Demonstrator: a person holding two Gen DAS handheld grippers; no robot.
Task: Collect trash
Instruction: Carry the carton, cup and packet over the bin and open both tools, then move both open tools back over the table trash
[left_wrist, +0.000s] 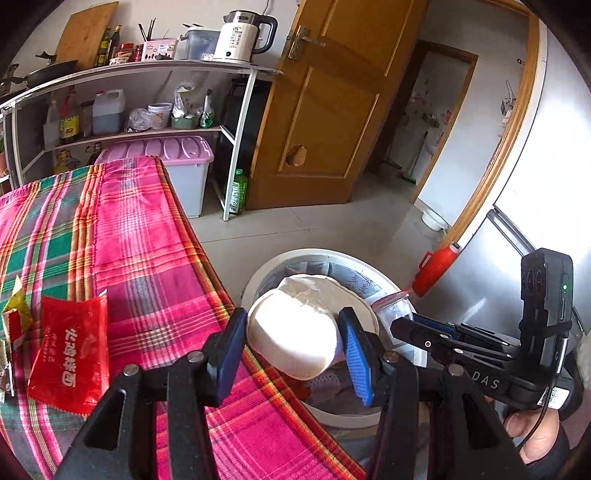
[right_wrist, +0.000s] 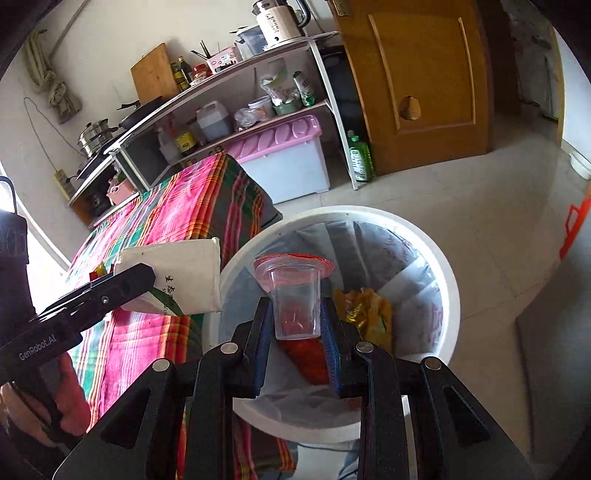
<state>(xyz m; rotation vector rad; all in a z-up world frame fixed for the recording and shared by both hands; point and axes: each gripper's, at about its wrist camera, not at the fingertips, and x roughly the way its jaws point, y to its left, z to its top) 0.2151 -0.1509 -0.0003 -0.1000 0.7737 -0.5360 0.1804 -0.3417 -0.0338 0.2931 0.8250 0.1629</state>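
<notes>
a white paper bowl (left_wrist: 295, 332) is held between the blue pads of the left gripper (left_wrist: 293, 349), its fingers closed about halfway onto the bowl's sides. the bowl is tipped on its side and hangs at the edge of the bench (left_wrist: 155, 266), which is covered by a pink and green plaid cloth, just over the rim of the white trash bin (right_wrist: 448, 280) at the bench's 3 o'clock side. in the right wrist view the same bowl (right_wrist: 184, 277) is seen at 9 o'clock of the bin, touching nothing but the fingers.

a clear plastic cup (right_wrist: 293, 295) with a red peeled lid is pinched by the right gripper (right_wrist: 295, 332), the fingers narrowed onto its walls. the cup is held upright above the middle of the bin's opening. inside the lined bin a yellow wrapper (right_wrist: 369, 314) lies at 3 o'clock of the cup and a red wrapper (right_wrist: 310, 358) lies beneath it.

on the bench, a red sauce packet (left_wrist: 70, 350) lies flat at 9 o'clock of the left gripper, well apart from the bowl.
</notes>
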